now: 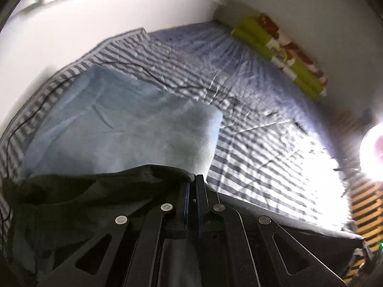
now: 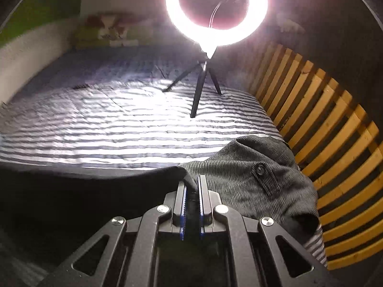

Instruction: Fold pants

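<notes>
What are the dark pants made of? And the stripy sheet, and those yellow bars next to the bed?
The pants look like thick woven cloth, maybe cotton: matte, with fine ribbed lines and a sewn-on button. The striped sheet looks like thin, smooth fabric, since it wrinkles and shines under the lamp. The slats look like bare light wood, with grain and a dark knot.

Bedroom: striped bed (image 2: pixel 119 124), pillows (image 1: pixel 282 52)
</notes>
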`<state>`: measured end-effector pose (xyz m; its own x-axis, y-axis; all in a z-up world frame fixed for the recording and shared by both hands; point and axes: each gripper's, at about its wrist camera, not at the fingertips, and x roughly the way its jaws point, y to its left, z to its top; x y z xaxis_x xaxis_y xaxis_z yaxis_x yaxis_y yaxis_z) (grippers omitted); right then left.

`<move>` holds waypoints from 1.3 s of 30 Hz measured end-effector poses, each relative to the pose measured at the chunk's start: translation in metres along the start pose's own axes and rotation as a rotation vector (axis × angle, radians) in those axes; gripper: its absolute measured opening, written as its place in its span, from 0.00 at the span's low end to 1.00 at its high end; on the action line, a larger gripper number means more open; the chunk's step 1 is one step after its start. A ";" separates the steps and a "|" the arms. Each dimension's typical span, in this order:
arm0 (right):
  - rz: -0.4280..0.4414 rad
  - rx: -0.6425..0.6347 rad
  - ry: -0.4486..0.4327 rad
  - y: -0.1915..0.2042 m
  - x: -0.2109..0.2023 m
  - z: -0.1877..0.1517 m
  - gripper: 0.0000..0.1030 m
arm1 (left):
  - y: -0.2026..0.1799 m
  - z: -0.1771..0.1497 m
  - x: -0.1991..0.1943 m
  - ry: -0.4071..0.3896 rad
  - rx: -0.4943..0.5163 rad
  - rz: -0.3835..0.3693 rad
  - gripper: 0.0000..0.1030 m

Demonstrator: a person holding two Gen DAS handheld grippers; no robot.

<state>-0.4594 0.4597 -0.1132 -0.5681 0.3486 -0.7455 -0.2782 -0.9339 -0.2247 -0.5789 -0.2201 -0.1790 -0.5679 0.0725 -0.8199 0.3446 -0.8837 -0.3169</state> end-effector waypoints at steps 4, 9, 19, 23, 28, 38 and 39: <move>-0.077 -0.080 0.082 0.019 0.048 0.007 0.09 | -0.003 0.005 0.051 0.088 -0.031 0.007 0.29; -0.111 -0.117 0.137 0.020 0.071 0.013 0.27 | -0.007 0.009 0.049 0.106 0.038 0.013 0.49; 0.086 0.122 0.116 -0.061 0.016 0.004 0.47 | 0.002 -0.028 -0.024 0.101 0.178 -0.027 0.54; 0.195 0.248 0.169 -0.081 0.006 -0.025 0.48 | -0.024 -0.093 -0.052 0.155 0.388 -0.108 0.54; 0.199 0.234 0.170 -0.067 0.016 -0.032 0.48 | -0.061 -0.186 -0.054 0.263 0.677 -0.088 0.54; 0.150 0.142 0.214 -0.033 0.047 -0.025 0.48 | -0.080 -0.222 -0.009 0.318 0.773 0.014 0.45; 0.156 0.140 0.213 -0.032 0.048 -0.025 0.48 | -0.082 -0.226 -0.007 0.321 0.798 0.026 0.20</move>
<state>-0.4581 0.5048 -0.1580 -0.4412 0.1628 -0.8825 -0.3126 -0.9497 -0.0190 -0.4339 -0.0438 -0.2554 -0.2865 0.0686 -0.9556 -0.3425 -0.9389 0.0353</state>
